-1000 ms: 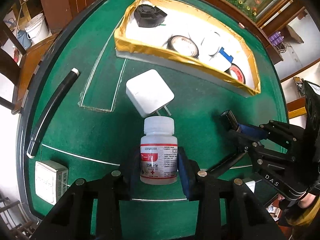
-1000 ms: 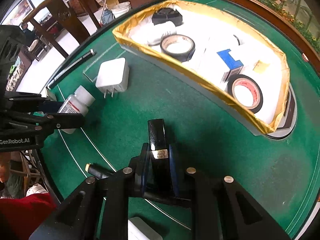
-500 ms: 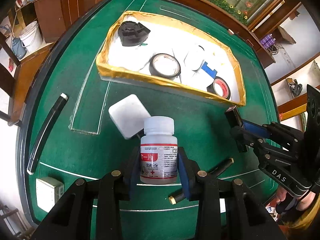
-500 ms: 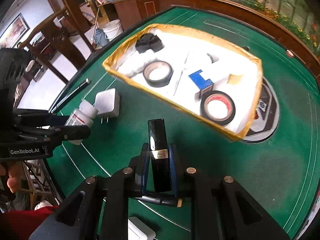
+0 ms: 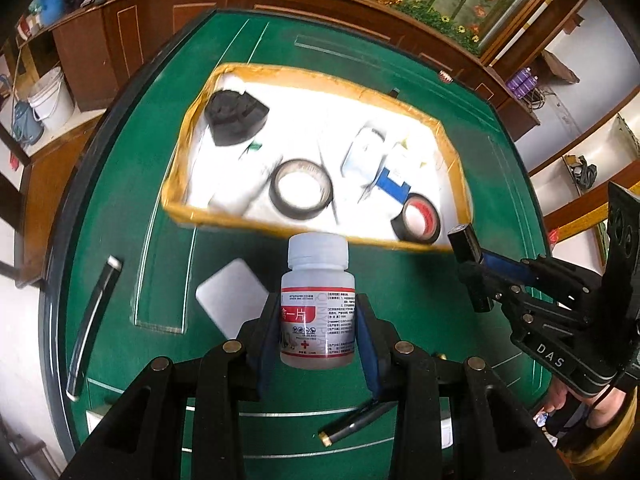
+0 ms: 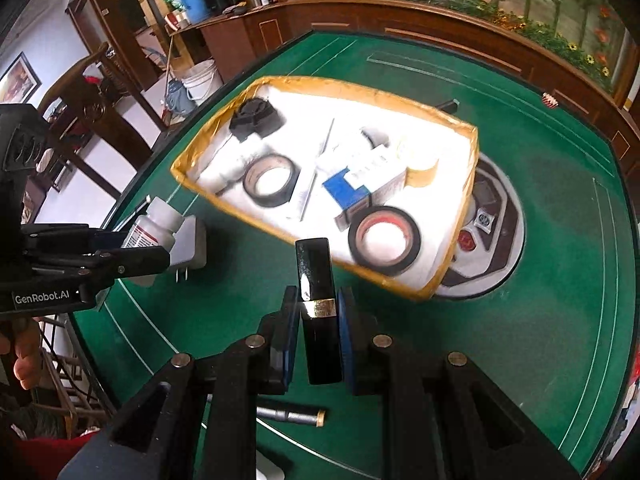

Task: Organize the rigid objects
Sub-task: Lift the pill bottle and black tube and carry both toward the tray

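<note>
Left tool [image 5: 318,328] partly open, clamped on white pill bottle [image 5: 318,308]; right tool [image 6: 318,320] narrow, gripping black lipstick tube [image 6: 318,304].

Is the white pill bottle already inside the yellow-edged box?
No, the white pill bottle sits clamped in the left claw, held above the green table just short of the yellow-edged box.

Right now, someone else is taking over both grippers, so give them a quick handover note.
Left gripper: shut on the white pill bottle, held above the felt.
Right gripper: shut on the black lipstick tube, also held above the felt.
Done: tape rolls and small boxes lie in the yellow-rimmed tray.
Left: drop both held items into the tray, then fetch the white charger and the black pen from the table.
</note>
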Demonstrator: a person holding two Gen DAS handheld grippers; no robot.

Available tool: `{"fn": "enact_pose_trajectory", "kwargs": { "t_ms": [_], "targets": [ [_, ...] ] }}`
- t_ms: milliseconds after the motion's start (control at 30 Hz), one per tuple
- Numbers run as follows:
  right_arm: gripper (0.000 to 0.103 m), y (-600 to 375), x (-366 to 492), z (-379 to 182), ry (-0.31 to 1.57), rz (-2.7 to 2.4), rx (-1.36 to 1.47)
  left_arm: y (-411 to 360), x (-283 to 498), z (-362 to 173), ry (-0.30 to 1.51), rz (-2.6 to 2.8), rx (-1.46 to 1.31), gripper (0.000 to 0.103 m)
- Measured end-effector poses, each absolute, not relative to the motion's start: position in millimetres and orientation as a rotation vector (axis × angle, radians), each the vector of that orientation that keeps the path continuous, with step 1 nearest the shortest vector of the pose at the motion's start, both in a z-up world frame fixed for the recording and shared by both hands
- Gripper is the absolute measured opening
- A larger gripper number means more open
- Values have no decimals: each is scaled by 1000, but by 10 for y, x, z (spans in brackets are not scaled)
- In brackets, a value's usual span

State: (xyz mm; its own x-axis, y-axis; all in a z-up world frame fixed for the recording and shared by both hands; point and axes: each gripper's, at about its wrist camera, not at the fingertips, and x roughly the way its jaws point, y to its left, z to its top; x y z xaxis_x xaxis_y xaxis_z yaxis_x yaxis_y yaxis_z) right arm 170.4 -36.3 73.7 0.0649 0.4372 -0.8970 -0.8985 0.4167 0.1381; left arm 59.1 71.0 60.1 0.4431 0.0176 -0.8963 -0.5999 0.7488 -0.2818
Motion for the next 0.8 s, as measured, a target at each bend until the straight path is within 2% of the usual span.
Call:
{"fn": "enact_pose_trajectory", "kwargs": {
  "t_ms": [800],
  "targets": [
    [18, -304, 1929, 691, 1109, 1031, -484, 866, 996, 586, 1067, 363, -622, 37]
  ]
}}
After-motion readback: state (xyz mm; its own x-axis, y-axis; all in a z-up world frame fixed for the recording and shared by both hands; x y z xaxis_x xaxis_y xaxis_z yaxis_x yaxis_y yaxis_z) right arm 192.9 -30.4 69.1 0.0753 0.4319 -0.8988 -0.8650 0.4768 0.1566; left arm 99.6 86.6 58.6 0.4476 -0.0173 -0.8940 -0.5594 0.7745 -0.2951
